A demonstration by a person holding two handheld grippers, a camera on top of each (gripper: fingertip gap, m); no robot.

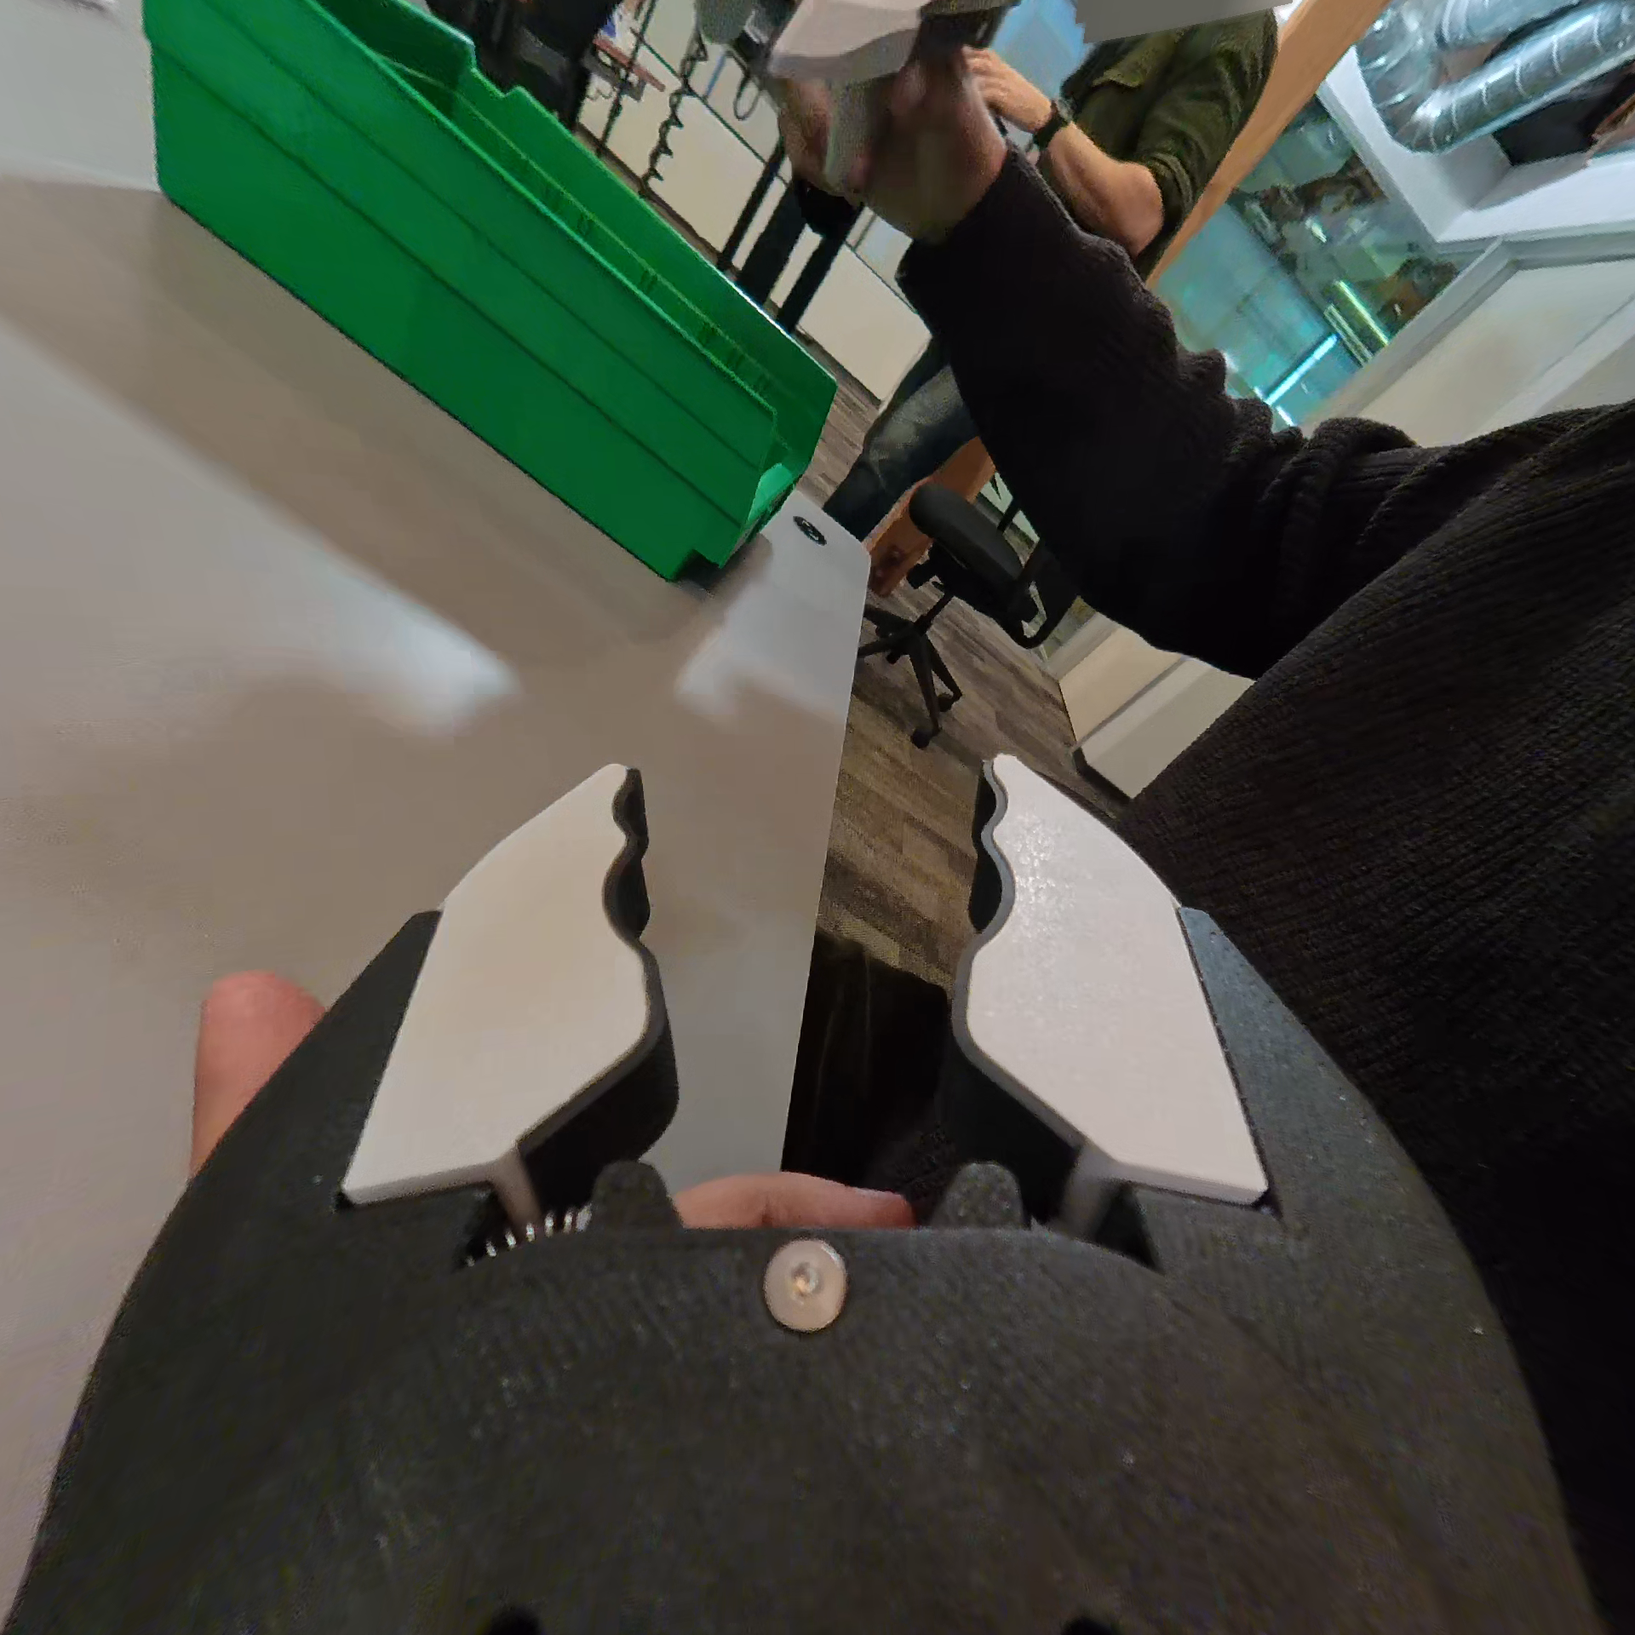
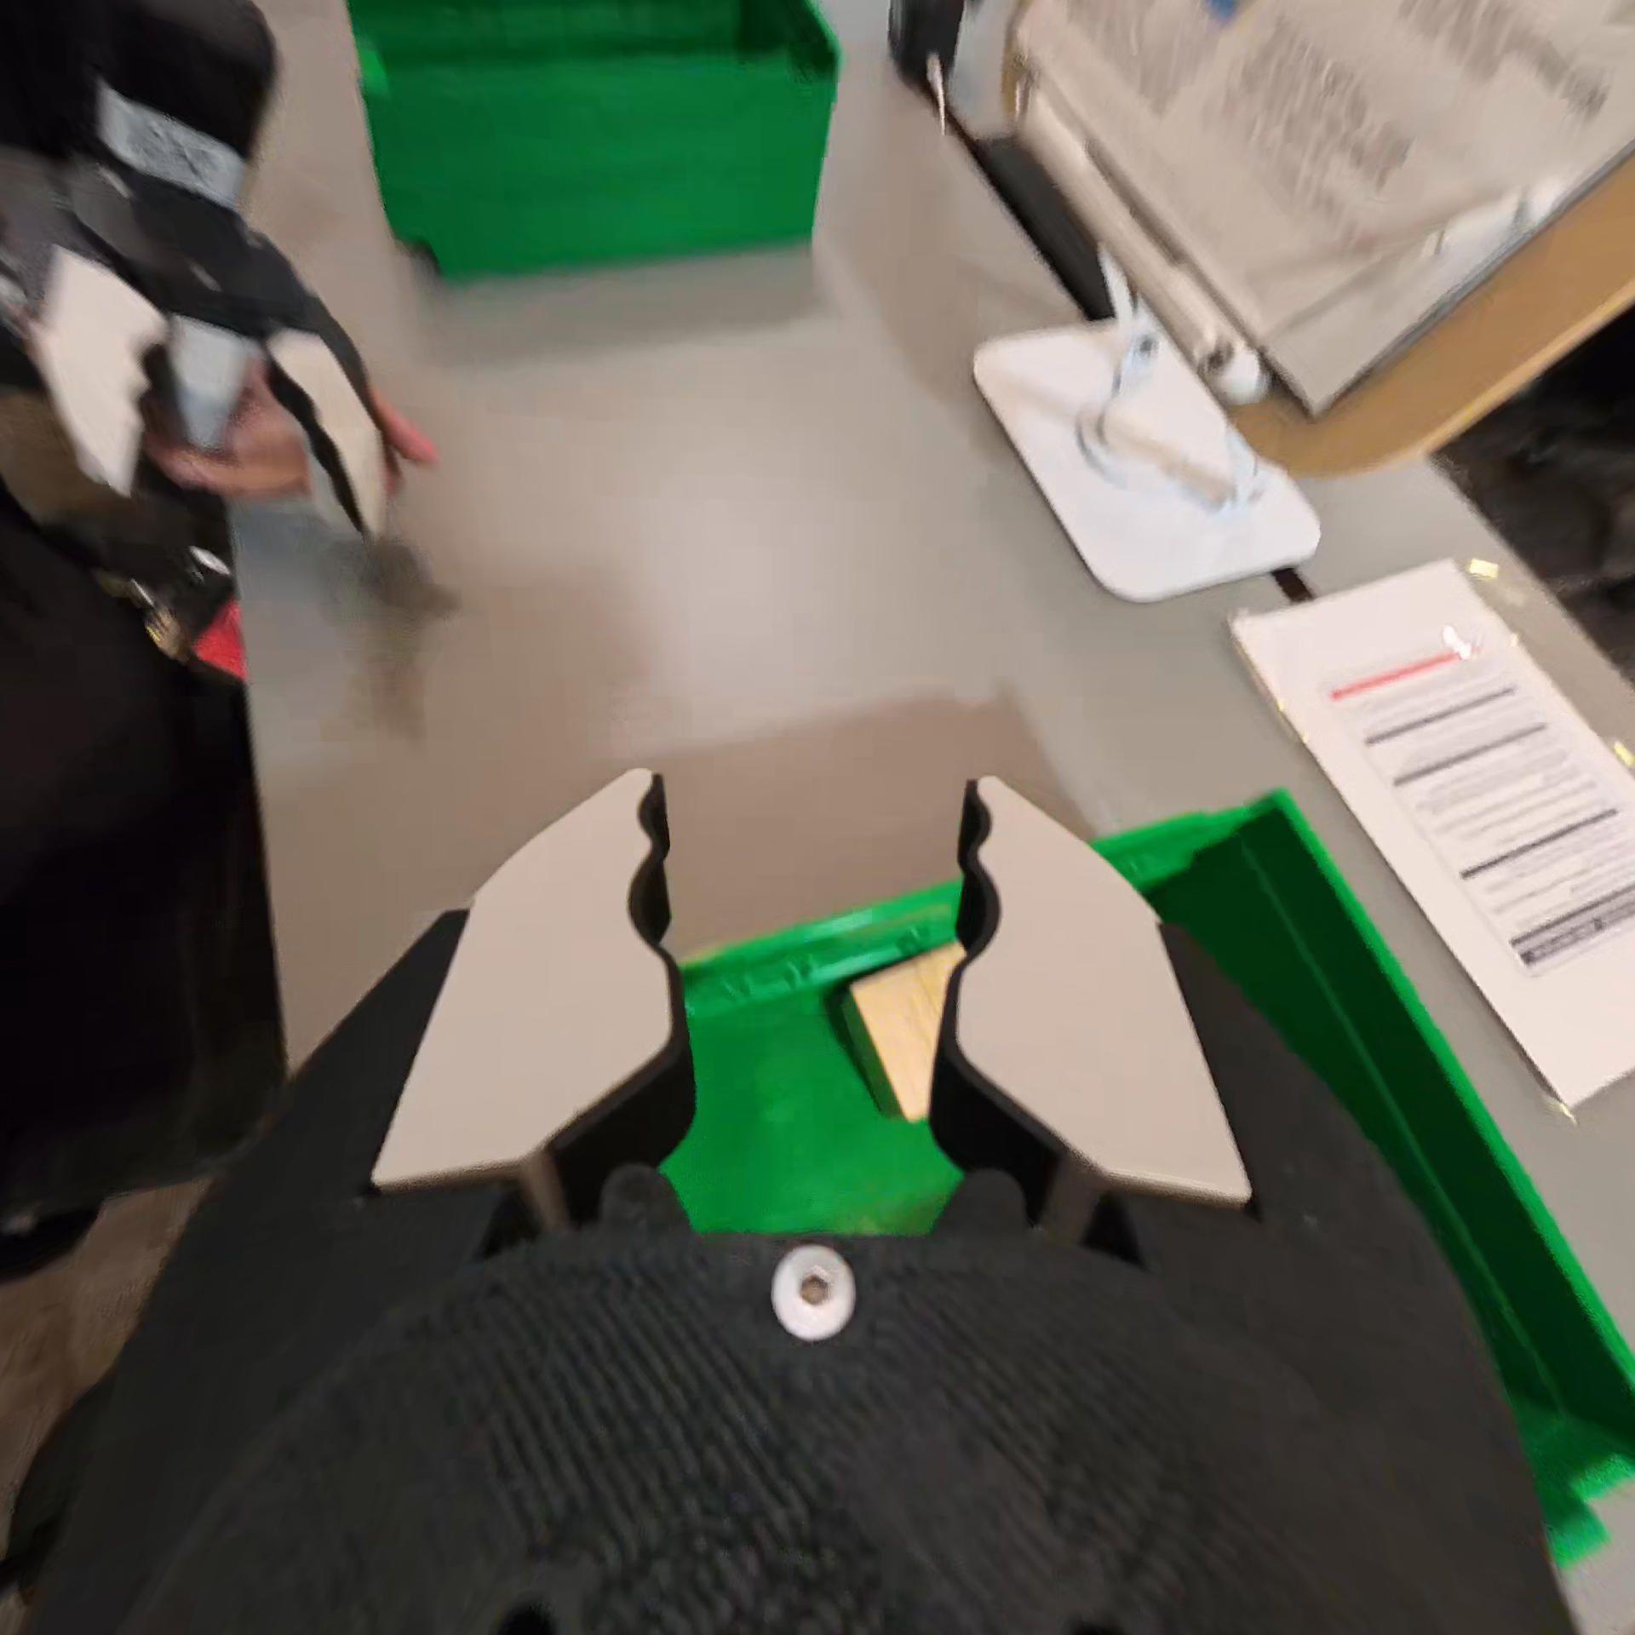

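My left gripper (image 1: 809,783) is open and empty, held tilted over the grey table's edge (image 1: 823,796). A green bin (image 1: 495,292) stands farther along that table. My right gripper (image 2: 814,796) is open and empty, hovering over a near green bin (image 2: 796,1124) that holds a light wooden block (image 2: 902,1035). The block lies just below and between its fingers, apart from them. In the right wrist view the left gripper (image 2: 203,398) shows at the far left, held in a hand. In the left wrist view the right gripper (image 1: 849,53) shows at the top, held by a black-sleeved arm.
A second green bin (image 2: 602,133) stands at the table's far side. A white monitor stand base (image 2: 1150,460) and a printed paper sheet (image 2: 1460,796) lie to the right. A person in a green shirt (image 1: 1168,115) and a black office chair (image 1: 964,566) are beyond the table.
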